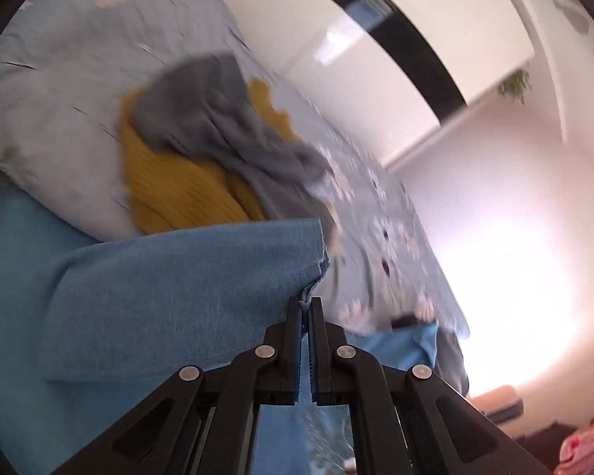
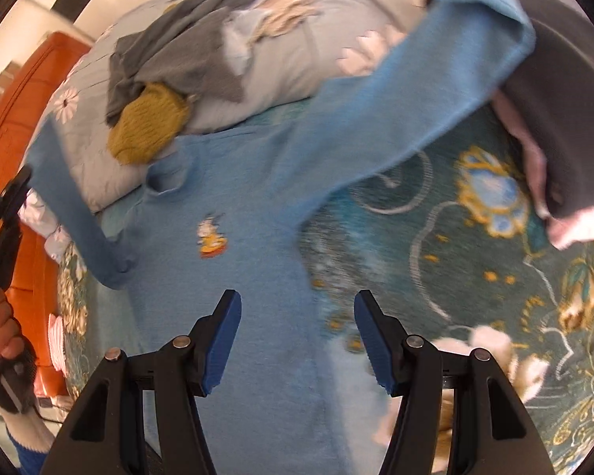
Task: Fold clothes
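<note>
A light blue sweater [image 2: 253,273] with a small cartoon patch lies spread on a bed. Its right sleeve [image 2: 408,114] stretches up and to the right, over the floral duvet. My left gripper [image 1: 306,304] is shut on an edge of the blue sweater [image 1: 170,301] and holds it lifted off the bed. In the right wrist view the left gripper [image 2: 4,213] shows at the far left edge, in a hand, next to the other blue sleeve [image 2: 79,213]. My right gripper [image 2: 297,304] is open and empty, hovering above the sweater's lower body.
A grey garment [image 2: 178,51] and a mustard knit [image 2: 146,126] lie on a floral duvet [image 2: 309,55] at the far side. A teal patterned bedspread [image 2: 475,277] covers the right. A dark grey and pink cloth [image 2: 554,118] is at the right. An orange headboard [image 2: 16,118] is left.
</note>
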### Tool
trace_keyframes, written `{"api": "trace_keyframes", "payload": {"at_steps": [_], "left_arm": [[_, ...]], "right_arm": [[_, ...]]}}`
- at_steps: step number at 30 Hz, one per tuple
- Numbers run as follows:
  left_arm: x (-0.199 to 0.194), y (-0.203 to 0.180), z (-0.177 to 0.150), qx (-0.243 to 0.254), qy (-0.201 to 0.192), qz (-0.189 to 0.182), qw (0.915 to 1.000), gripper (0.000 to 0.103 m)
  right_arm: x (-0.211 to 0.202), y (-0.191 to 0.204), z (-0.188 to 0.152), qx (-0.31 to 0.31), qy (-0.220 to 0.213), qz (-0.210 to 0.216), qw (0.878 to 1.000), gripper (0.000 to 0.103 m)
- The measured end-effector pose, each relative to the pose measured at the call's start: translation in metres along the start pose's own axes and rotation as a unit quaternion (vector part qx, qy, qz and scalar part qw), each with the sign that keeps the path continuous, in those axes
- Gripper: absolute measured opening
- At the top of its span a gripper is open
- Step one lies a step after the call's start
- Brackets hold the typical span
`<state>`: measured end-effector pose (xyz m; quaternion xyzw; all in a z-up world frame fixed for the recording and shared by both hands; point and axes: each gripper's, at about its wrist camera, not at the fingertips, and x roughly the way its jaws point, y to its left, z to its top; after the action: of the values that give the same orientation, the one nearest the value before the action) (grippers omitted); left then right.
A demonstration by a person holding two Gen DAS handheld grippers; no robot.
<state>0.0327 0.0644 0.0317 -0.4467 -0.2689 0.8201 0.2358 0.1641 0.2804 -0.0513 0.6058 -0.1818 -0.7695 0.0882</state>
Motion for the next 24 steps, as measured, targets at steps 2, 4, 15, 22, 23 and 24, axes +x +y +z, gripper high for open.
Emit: {"api": "trace_keyframes", "payload": {"at_steps": [2, 4, 15, 22, 23, 24], "left_arm": [[0.038, -0.016, -0.015, 0.011, 0.031, 0.013, 0.9994, 0.003], [0.076, -0.022, -0.034, 0.011, 0.068, 0.024, 0.9973, 0.003], [0.149, 0.02, -0.115, 0.001, 0.221, 0.028, 0.9749, 0.012], [0.058, 0.075, -0.079, 0.004, 0.14, 0.039, 0.9894, 0.051], [0.044, 0.095, -0.067, -0.003, 0.115, 0.076, 0.9905, 0.052], [0.03, 0.116, -0.055, -0.011, 0.089, 0.115, 0.9893, 0.052]], "right_arm": [[-0.003, -0.013, -0.003, 0.011, -0.001, -0.003, 1.0, 0.061], [-0.005, -0.023, -0.005, 0.021, -0.002, -0.005, 1.0, 0.061], [-0.001, -0.047, -0.008, 0.039, 0.006, -0.01, 0.999, 0.061], [0.012, -0.017, 0.017, 0.006, -0.015, 0.02, 1.0, 0.061], [0.015, -0.012, 0.022, -0.001, -0.019, 0.024, 1.0, 0.061], [0.017, -0.006, 0.027, -0.008, -0.023, 0.028, 0.999, 0.061]]}}
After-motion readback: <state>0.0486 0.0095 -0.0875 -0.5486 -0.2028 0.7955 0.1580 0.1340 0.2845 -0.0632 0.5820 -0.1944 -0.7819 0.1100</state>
